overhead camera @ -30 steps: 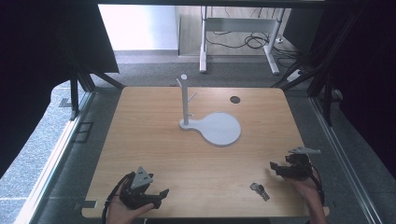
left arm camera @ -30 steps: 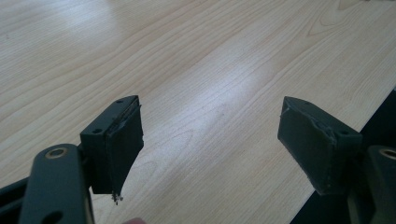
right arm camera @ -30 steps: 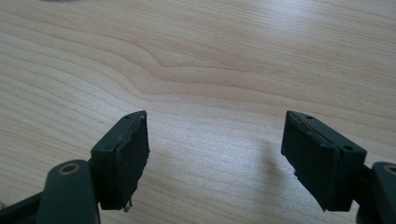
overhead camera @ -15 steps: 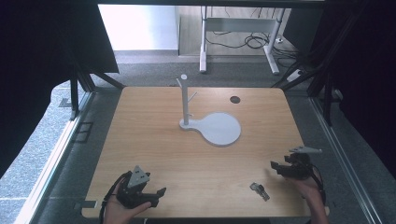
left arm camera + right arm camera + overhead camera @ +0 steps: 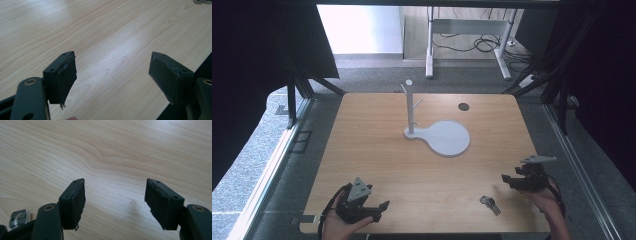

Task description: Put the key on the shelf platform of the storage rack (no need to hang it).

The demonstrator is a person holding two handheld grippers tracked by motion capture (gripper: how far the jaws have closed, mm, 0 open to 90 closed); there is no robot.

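A pale wooden tabletop [image 5: 377, 150] seen from above, with a person's hands at its near edge, each holding a black claw. Near the right claw [image 5: 508, 179], on the near right of the wood, lies a small metal clip [image 5: 489, 204] — flat, shiny, apparently light and stiff, likely to slide on the smooth surface. Its raised end looks the best place to pinch. The right claw stands spread with nothing between its jaws, which have just been closing a little. The left claw [image 5: 381, 212], well apart, is spread and empty too. A white stand [image 5: 437, 134] sits farther back.
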